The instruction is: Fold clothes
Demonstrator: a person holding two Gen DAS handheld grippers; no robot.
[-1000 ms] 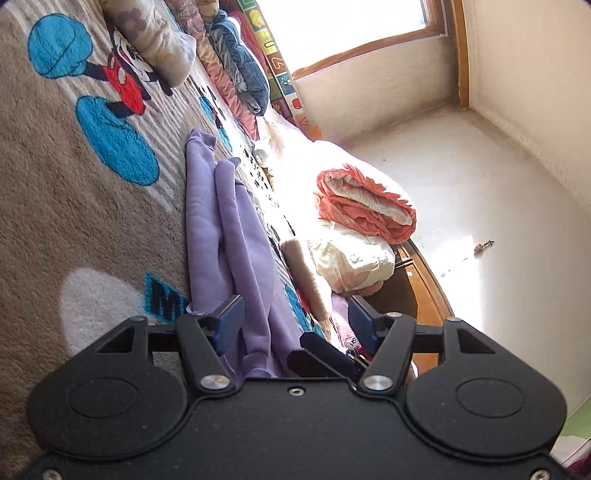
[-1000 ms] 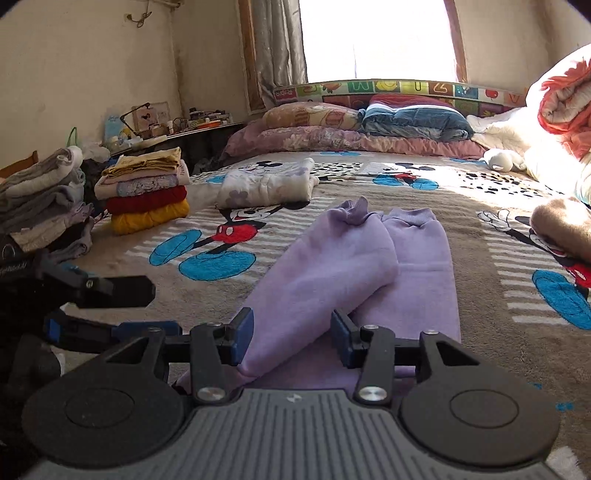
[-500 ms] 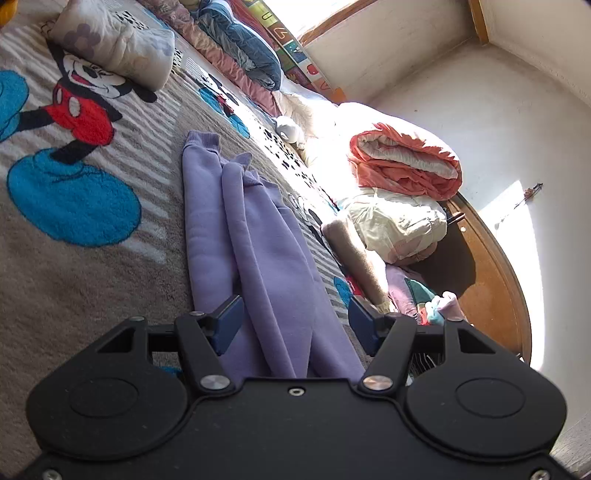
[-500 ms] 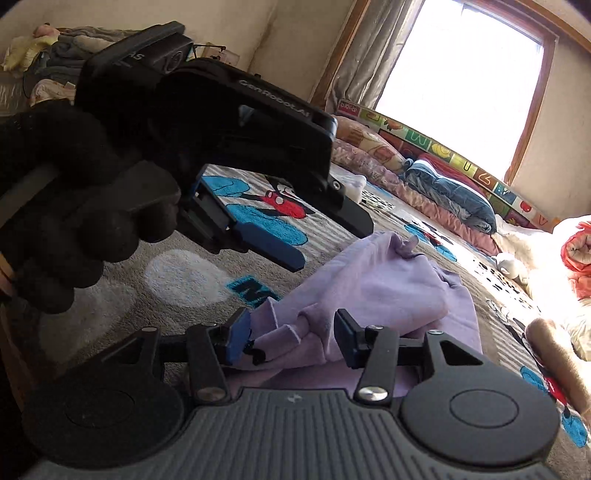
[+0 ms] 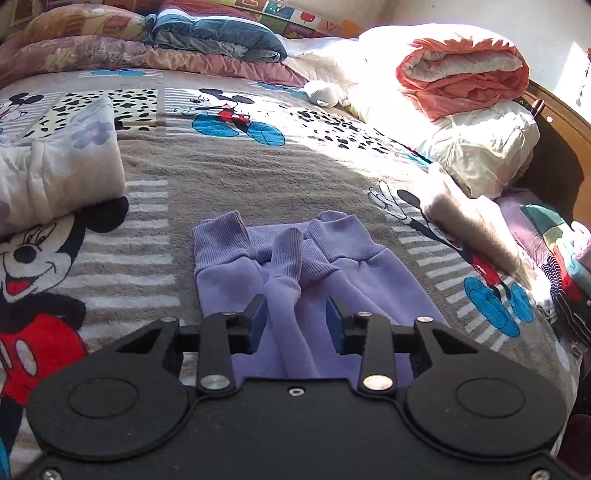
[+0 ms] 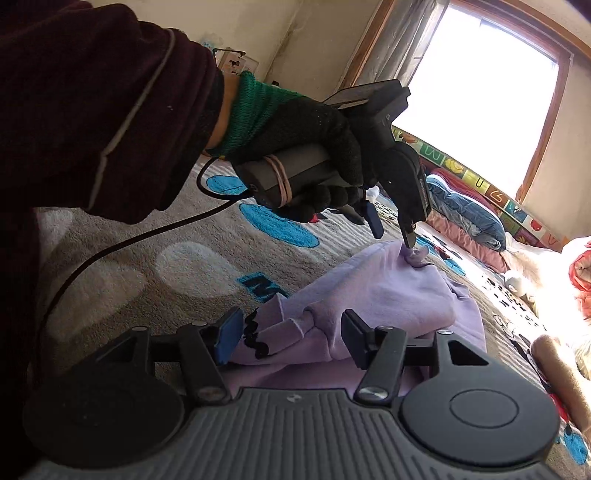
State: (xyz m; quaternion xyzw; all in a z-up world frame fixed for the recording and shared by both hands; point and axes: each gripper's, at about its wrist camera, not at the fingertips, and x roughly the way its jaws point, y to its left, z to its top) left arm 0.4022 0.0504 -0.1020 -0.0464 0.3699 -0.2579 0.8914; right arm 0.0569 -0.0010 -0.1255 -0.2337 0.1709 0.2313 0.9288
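Observation:
A purple sweatshirt (image 5: pixel 354 284) lies lengthwise on the Mickey Mouse blanket (image 5: pixel 236 166), its ribbed cuffs and hem at the far end. My left gripper (image 5: pixel 295 321) is open just above it, and one folded sleeve (image 5: pixel 284 291) runs between its fingers. In the right wrist view the same sweatshirt (image 6: pixel 388 288) is bunched up. My right gripper (image 6: pixel 291 338) is open around a raised fold near a black print. Over the garment a gloved hand (image 6: pixel 306 136) holds the left gripper (image 6: pixel 393 232), with one fingertip touching the fabric.
A folded white floral garment (image 5: pixel 55 166) lies to the left. A rolled orange and white quilt (image 5: pixel 461 74) and cream bedding (image 5: pixel 487 147) sit at the right by the wooden bed frame (image 5: pixel 561 122). Pillows (image 5: pixel 214 33) line the head end. A cable (image 6: pixel 122 243) trails from the hand.
My left gripper swung round to face the pillows and moved up the sweatshirt over the folded sleeve. The right gripper tilted; the sweatshirt near it is more bunched.

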